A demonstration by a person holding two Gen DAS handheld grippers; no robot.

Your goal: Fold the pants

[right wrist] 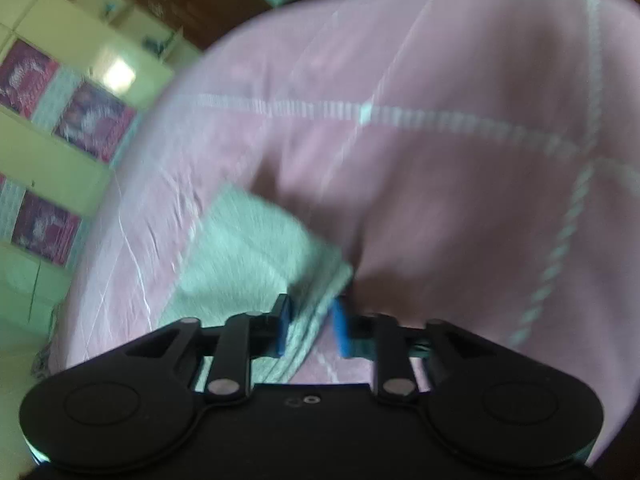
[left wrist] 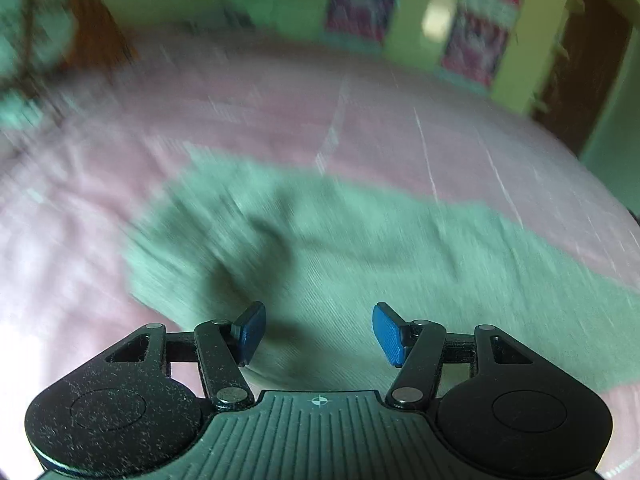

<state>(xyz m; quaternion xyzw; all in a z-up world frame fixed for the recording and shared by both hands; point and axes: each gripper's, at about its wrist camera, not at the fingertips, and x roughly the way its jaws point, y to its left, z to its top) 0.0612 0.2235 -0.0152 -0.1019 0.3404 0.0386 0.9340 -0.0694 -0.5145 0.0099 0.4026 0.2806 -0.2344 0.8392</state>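
Observation:
Pale green pants (left wrist: 360,248) lie spread on a pink bedsheet (left wrist: 280,112), running from centre left to the right edge of the left wrist view. My left gripper (left wrist: 318,330) is open and empty just above the cloth. In the right wrist view an end of the green pants (right wrist: 248,256) lies on the pink sheet (right wrist: 440,200). My right gripper (right wrist: 312,326) has its blue pads on either side of a bunched edge of the pants with a narrow gap; the frame is blurred and the grip is unclear.
A yellow-green cupboard (left wrist: 448,20) with dark red patterned panels stands beyond the bed, also at the left of the right wrist view (right wrist: 60,128). A dark brown door (left wrist: 588,60) is at the far right. White stripes (right wrist: 400,114) cross the sheet.

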